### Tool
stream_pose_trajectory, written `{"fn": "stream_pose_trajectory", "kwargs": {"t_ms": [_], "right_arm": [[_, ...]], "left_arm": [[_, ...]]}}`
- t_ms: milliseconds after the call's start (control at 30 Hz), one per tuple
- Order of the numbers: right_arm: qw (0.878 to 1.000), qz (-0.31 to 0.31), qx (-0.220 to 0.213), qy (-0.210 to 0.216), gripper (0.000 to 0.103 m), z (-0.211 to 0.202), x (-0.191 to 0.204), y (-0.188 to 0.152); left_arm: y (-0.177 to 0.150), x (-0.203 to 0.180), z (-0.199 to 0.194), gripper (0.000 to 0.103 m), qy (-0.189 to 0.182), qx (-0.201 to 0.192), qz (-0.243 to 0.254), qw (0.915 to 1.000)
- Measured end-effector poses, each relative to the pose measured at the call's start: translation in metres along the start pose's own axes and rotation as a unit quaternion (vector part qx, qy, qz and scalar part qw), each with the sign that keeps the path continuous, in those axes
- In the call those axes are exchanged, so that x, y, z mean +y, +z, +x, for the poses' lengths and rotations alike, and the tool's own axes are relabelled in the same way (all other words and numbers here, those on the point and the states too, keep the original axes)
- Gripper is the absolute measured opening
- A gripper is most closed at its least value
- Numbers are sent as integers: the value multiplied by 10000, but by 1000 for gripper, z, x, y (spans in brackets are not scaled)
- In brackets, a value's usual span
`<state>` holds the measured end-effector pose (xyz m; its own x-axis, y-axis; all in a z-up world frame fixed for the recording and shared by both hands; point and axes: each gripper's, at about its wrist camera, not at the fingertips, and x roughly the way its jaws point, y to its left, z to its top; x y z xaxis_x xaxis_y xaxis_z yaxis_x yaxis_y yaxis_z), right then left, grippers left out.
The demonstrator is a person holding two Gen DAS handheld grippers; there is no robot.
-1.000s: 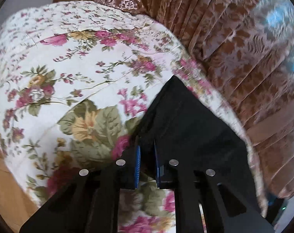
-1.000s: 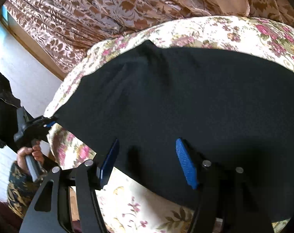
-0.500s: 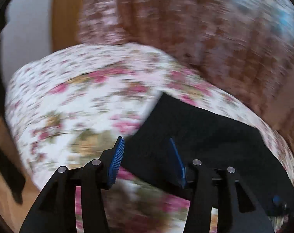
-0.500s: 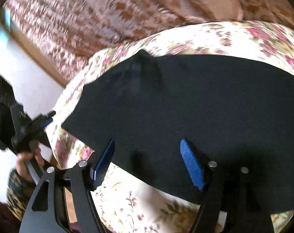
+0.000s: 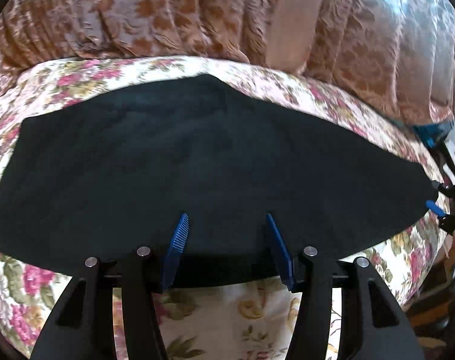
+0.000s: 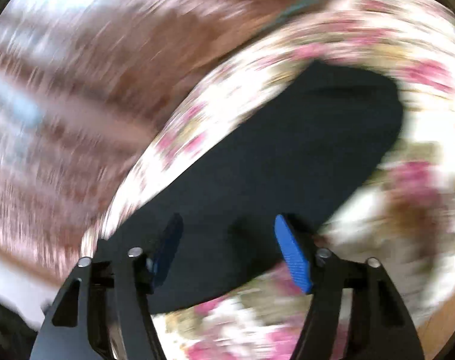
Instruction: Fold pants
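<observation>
Black pants (image 5: 203,162) lie flat on the floral bedspread (image 5: 155,72), from 9 to 3 o'clock in the left wrist view. Left gripper (image 5: 226,225) jaws, just opening, stand apart above the cloth, gripping nothing. Right gripper (image 6: 227,231), blurred, jaws just narrowing yet apart over the pants, nothing clamped.

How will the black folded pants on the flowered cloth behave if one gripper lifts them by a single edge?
The black folded pants lie flat and follow the rounded flowered cloth, so they are probably soft and would droop. The layers could slide apart, as nothing holds them. They look thin, so likely light; the open left gripper should manage.
</observation>
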<state>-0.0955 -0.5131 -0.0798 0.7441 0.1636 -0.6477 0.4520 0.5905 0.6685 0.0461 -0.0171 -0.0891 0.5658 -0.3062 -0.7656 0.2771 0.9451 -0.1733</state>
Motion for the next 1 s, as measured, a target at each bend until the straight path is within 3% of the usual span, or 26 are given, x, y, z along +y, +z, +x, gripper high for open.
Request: {"fn": "stream_pose_trajectory", "kwargs": {"t_ms": [100,267,367,500,633,733,833,1000], "right_arm": [[9957,805,-415,-194,53,-19,-50,18],[9864,1543,-559,-13,45,-18,-95,33],[9864,1521,-626,-46,37,-17,-100,42],[9875,1459,-560,-187,15,-2,-92,53],[9908,1131,-675,-297,14,-18,-77,57],[9894,1226,-456,-623,15,-5,-86,52],[9897,1258,-496,-461,25,-7,-90,46],[9919,1207,-387,65,60,-10,-84,42]], "left_arm": [[-3,-5,6,53,47,66,91,9999],[-1,-5,12,55,39,149,34,9999],[-2,-7,14,58,51,159,56,9998],[-2,-10,16,62,100,167,115,9997],[0,-7,18,62,33,216,50,9997],[1,-6,19,62,36,243,21,9997],[1,-6,19,62,24,238,26,9997],[2,-9,21,66,13,226,37,9997]]}}
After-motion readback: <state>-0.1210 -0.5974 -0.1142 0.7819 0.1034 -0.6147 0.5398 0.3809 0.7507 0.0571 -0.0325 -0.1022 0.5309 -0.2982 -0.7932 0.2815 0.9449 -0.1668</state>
